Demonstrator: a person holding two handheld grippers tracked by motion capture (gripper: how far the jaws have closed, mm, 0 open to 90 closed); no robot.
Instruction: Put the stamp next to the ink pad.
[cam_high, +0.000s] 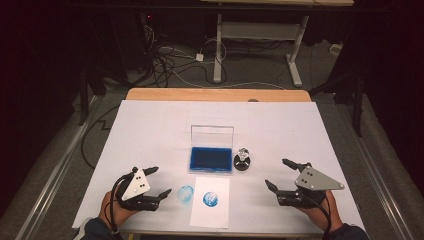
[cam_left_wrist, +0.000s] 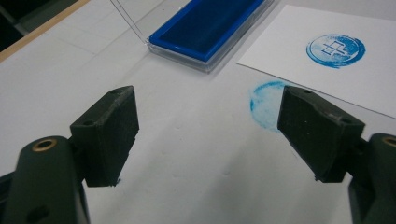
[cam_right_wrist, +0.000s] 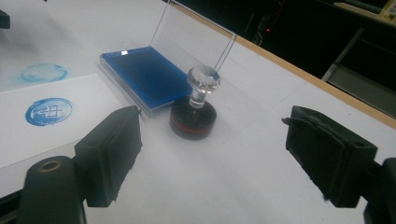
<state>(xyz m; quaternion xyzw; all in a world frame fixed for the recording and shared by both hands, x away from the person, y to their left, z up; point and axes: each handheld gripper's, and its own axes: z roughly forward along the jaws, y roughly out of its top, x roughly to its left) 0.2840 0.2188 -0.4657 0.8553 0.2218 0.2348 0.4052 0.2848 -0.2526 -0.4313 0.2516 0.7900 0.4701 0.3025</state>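
Two claws of mine, left gripper (cam_high: 156, 180) and right gripper (cam_high: 278, 173), hang released. Between them the paper sheet (cam_high: 210, 202) runs lengthwise away from me; beyond, the ink pad (cam_high: 211, 159) lies crosswise, stamp (cam_high: 242, 160) upright just beside. My right gripper view reveals its faceted knob.

We carry two black grippers, left gripper (cam_high: 156, 181) and right gripper (cam_high: 278, 174), each topped by a grey three-cornered plate with dark screws. Blocky black fingers (cam_left_wrist: 108, 135) pivot on brass-ringed joints. Black cables trail back; dark sleeves cover our wrists.
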